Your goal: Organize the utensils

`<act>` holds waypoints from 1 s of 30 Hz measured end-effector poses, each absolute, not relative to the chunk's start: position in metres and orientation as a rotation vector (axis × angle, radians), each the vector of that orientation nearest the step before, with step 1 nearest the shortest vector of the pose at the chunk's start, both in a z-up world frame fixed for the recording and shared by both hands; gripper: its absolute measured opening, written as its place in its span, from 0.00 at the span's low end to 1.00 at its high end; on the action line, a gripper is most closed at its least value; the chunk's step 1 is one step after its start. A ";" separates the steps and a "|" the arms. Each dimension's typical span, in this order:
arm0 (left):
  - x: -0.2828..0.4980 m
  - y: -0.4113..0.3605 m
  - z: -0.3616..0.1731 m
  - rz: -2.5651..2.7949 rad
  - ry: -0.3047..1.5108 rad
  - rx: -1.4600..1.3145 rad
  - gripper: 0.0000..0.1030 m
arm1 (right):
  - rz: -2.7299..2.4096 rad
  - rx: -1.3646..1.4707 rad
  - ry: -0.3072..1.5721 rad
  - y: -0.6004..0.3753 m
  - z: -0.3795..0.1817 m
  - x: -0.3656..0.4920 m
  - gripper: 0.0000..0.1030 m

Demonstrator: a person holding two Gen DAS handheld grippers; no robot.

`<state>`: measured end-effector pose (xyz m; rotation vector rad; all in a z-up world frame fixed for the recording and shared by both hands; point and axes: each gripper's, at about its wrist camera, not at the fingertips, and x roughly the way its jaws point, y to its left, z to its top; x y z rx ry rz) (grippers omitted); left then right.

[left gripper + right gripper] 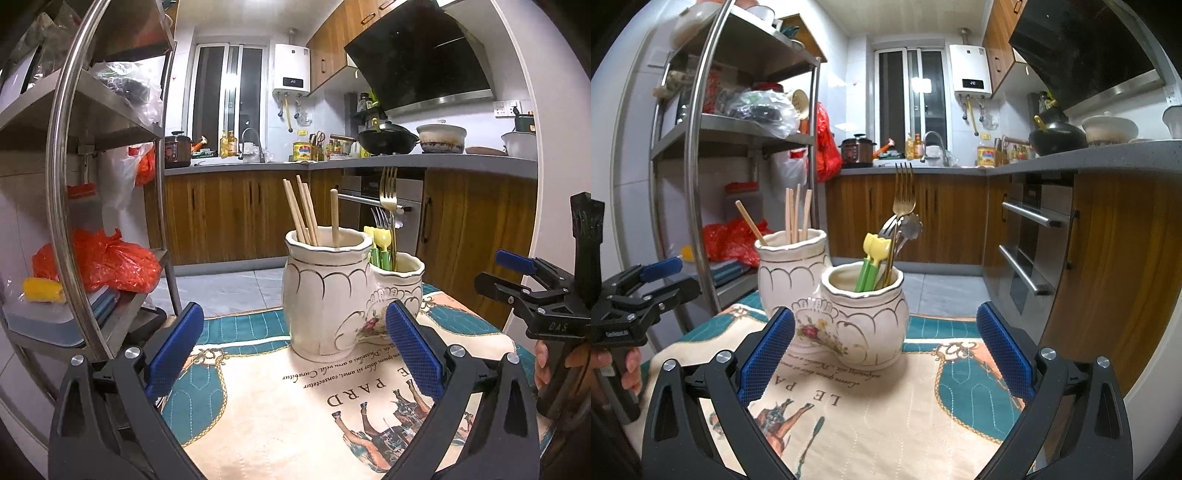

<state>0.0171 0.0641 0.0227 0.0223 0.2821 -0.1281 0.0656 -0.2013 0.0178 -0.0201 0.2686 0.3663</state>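
Cream and teal, the quilted printed cloth [295, 413] [886, 413] covers the table and carries horses and the lettering "LE PARD". On it stands the white glazed ceramic double-pot utensil holder [332, 295] [827, 295], its two joined pots trimmed with gold lines and a painted flower spray. The taller pot [325, 291] [792, 269] holds pale wooden chopsticks [304, 210] [796, 212], standing upright and leaning against its rim. The shorter pot [402, 284] [864, 314] holds a tall gold metal fork [389, 192] [904, 192], tines up, with silver forks [380, 218] [888, 225] beside it and small green-handled utensils with yellow tulip-shaped tops [378, 242] [875, 247] at its near side in the right wrist view.

The black left gripper [293, 354] [661, 280] hangs in front of the holder with its blue-padded jaws spread wide and nothing between them; the holder lies beyond the fingertips. The black right gripper [884, 354] [495, 273] sits likewise in front of the shorter pot, jaws wide apart and empty. Each gripper appears at the edge of the other's view, gripped by a hand [545, 363] [628, 365].

Behind, a steel shelf rack [74, 184] [698, 147] stands to the left, with red plastic bags [110, 262] [735, 240] on a low shelf.
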 end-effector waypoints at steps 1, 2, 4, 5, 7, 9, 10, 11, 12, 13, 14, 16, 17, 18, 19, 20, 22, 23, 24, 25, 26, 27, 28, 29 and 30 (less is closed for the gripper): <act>0.017 0.064 0.023 -0.129 0.281 0.022 0.94 | 0.366 -0.019 0.267 -0.201 0.018 0.065 0.95; 0.016 0.064 0.023 -0.128 0.280 0.021 0.94 | 0.366 -0.020 0.267 -0.201 0.018 0.066 0.95; 0.017 0.064 0.023 -0.128 0.280 0.021 0.94 | 0.366 -0.019 0.266 -0.201 0.017 0.065 0.95; 0.017 0.064 0.023 -0.125 0.280 0.021 0.95 | 0.368 -0.019 0.266 -0.201 0.018 0.065 0.95; 0.017 0.064 0.023 -0.110 0.283 0.022 0.95 | 0.367 -0.019 0.266 -0.201 0.018 0.065 0.95; 0.018 0.065 0.023 -0.104 0.287 0.018 0.94 | 0.366 -0.019 0.266 -0.201 0.017 0.065 0.95; 0.018 0.065 0.023 -0.104 0.287 0.016 0.94 | 0.366 -0.018 0.266 -0.200 0.018 0.065 0.95; 0.018 0.066 0.023 -0.104 0.286 0.015 0.95 | 0.366 -0.019 0.267 -0.201 0.018 0.065 0.95; 0.017 0.066 0.023 -0.104 0.286 0.015 0.94 | 0.366 -0.019 0.266 -0.201 0.018 0.065 0.95; 0.018 0.066 0.023 -0.104 0.287 0.017 0.94 | 0.367 -0.018 0.265 -0.200 0.018 0.065 0.95; 0.018 0.066 0.023 -0.104 0.288 0.017 0.94 | 0.368 -0.019 0.266 -0.200 0.018 0.065 0.95; 0.018 0.066 0.023 -0.104 0.287 0.017 0.94 | 0.366 -0.019 0.266 -0.200 0.018 0.065 0.95; 0.017 0.066 0.023 -0.103 0.288 0.017 0.94 | 0.366 -0.018 0.266 -0.200 0.018 0.065 0.95; 0.018 0.066 0.023 -0.103 0.289 0.017 0.95 | 0.366 -0.018 0.266 -0.200 0.018 0.065 0.95; 0.018 0.066 0.022 -0.103 0.291 0.016 0.95 | 0.366 -0.019 0.267 -0.199 0.018 0.065 0.95; 0.018 0.066 0.022 -0.103 0.292 0.016 0.95 | 0.366 -0.019 0.267 -0.200 0.017 0.065 0.95; 0.018 0.066 0.022 -0.103 0.290 0.017 0.94 | 0.367 -0.018 0.268 -0.199 0.017 0.065 0.95; 0.018 0.066 0.022 -0.103 0.290 0.018 0.94 | 0.367 -0.018 0.268 -0.199 0.017 0.065 0.95; 0.018 0.066 0.022 -0.103 0.291 0.018 0.94 | 0.367 -0.018 0.267 -0.199 0.017 0.065 0.95; 0.018 0.066 0.022 -0.103 0.290 0.016 0.94 | 0.367 -0.018 0.267 -0.199 0.017 0.065 0.95; 0.018 0.066 0.022 -0.103 0.290 0.016 0.94 | 0.367 -0.018 0.268 -0.199 0.017 0.065 0.95; 0.018 0.066 0.022 -0.100 0.291 0.016 0.95 | 0.367 -0.018 0.268 -0.199 0.017 0.065 0.95; 0.019 0.066 0.022 -0.100 0.292 0.016 0.95 | 0.367 -0.018 0.267 -0.199 0.017 0.065 0.95; 0.019 0.067 0.023 -0.100 0.292 0.016 0.95 | 0.367 -0.018 0.267 -0.199 0.017 0.065 0.95; 0.019 0.067 0.023 -0.100 0.293 0.017 0.95 | 0.367 -0.018 0.268 -0.199 0.017 0.065 0.95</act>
